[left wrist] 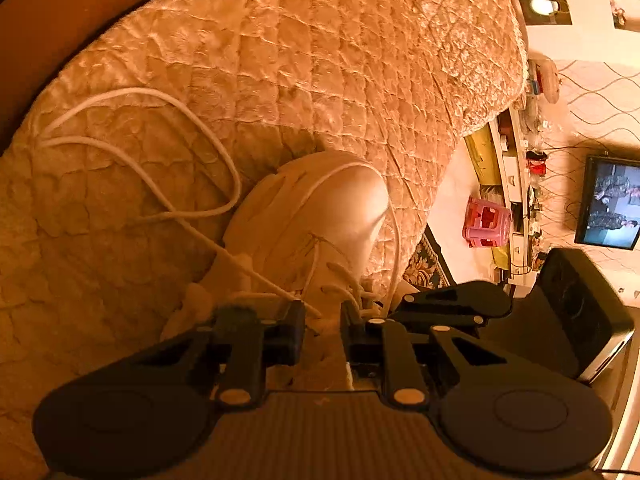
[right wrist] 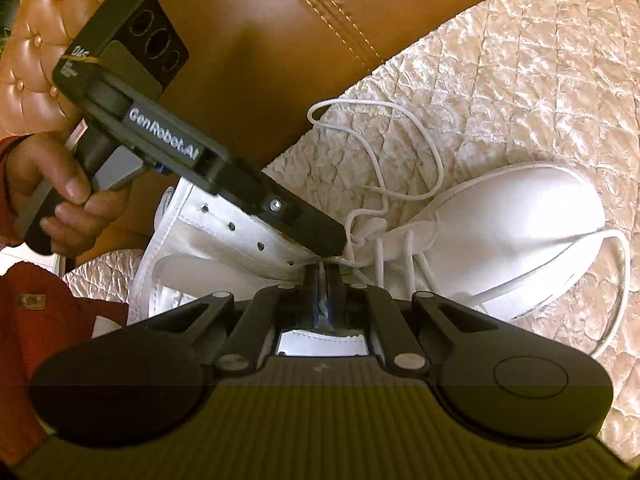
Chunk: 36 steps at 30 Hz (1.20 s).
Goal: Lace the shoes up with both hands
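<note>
**Two tongs meet at the eyelets of a white shoe on a quilted bed**

The right tongs have their jaws pressed almost together, and their tips reach the edge of the white shoe at its eyelet row; if they pinch the flap or the lace there, I cannot tell. The left tongs come in from the heel side of the shoe, and their dark tip touches the same eyelet row, just beside the right tips. In the left wrist view, the left tongs show a narrow gap between the jaws. A strand of the white lace runs across the tip of one jaw, but a grip on it is not clear. A hand with a red sleeve holds the handle of the left tongs, on the heel side of the shoe.

The shoe lies on a quilted, velvety bedspread, and loose loops of lace lie on the cover next to the shoe. A brown leather headboard rises behind the shoe.

Beyond the toe of the shoe, past the edge of the bed, the room shows a patterned rug, a pink plastic stool, a long low cabinet with small things on it, a switched-on television on a wallpapered wall and a round lamp.
</note>
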Each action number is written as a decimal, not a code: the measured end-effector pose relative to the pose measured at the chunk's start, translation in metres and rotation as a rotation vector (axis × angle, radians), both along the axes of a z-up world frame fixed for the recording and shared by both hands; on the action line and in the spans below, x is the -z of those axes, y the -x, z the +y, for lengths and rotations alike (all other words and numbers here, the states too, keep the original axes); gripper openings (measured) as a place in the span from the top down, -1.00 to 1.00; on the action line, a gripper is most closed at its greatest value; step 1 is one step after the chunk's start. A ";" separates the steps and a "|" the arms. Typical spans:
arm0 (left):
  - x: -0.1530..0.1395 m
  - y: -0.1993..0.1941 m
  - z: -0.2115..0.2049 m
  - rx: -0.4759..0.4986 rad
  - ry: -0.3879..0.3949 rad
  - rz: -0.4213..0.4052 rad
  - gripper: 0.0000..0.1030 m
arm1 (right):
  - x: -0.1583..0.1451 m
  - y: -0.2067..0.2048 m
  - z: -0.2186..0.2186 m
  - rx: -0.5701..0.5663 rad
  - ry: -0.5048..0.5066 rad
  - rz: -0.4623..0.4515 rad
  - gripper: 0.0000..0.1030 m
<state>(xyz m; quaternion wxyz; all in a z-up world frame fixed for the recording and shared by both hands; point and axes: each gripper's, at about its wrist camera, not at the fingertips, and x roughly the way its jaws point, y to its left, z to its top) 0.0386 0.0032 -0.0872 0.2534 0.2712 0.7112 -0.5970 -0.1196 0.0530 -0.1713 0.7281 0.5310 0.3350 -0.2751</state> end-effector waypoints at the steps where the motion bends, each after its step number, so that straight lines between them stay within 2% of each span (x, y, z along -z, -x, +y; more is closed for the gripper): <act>1: -0.001 0.000 0.001 -0.005 -0.001 0.001 0.65 | -0.002 0.000 -0.001 -0.006 -0.003 0.010 0.85; 4: -0.003 -0.001 0.004 -0.028 0.000 0.002 0.69 | -0.006 0.001 0.000 -0.018 -0.003 0.034 0.78; 5: -0.004 -0.002 0.005 -0.038 0.002 0.002 0.71 | -0.008 0.002 0.001 -0.017 0.002 0.041 0.63; 7: -0.001 -0.005 0.006 -0.069 -0.015 0.015 0.71 | -0.009 0.006 0.002 -0.002 0.005 0.045 0.47; 10: 0.008 -0.015 0.010 -0.138 -0.067 0.054 0.71 | -0.005 0.012 0.003 0.023 -0.003 0.017 0.45; 16: 0.010 -0.018 0.014 -0.167 -0.059 0.060 0.71 | -0.009 0.018 0.004 0.031 -0.014 0.005 0.45; 22: 0.013 -0.019 0.017 -0.184 -0.065 0.063 0.71 | -0.014 0.003 -0.001 -0.076 -0.006 0.065 0.46; 27: 0.015 -0.021 0.019 -0.201 -0.078 0.064 0.66 | -0.016 -0.013 -0.002 -0.145 0.013 0.111 0.69; 28: 0.015 -0.022 0.019 -0.202 -0.081 0.055 0.62 | -0.016 -0.016 -0.002 -0.139 0.012 0.126 0.76; 31: 0.010 -0.024 0.020 -0.207 -0.084 0.016 0.53 | -0.015 -0.019 0.000 -0.109 0.019 0.134 0.81; 33: 0.004 -0.030 0.023 -0.257 -0.082 -0.030 0.47 | -0.015 -0.020 0.001 -0.078 0.033 0.124 0.83; 36: 0.003 -0.035 0.029 -0.327 -0.104 -0.041 0.46 | -0.010 -0.021 0.002 -0.018 0.045 0.096 0.85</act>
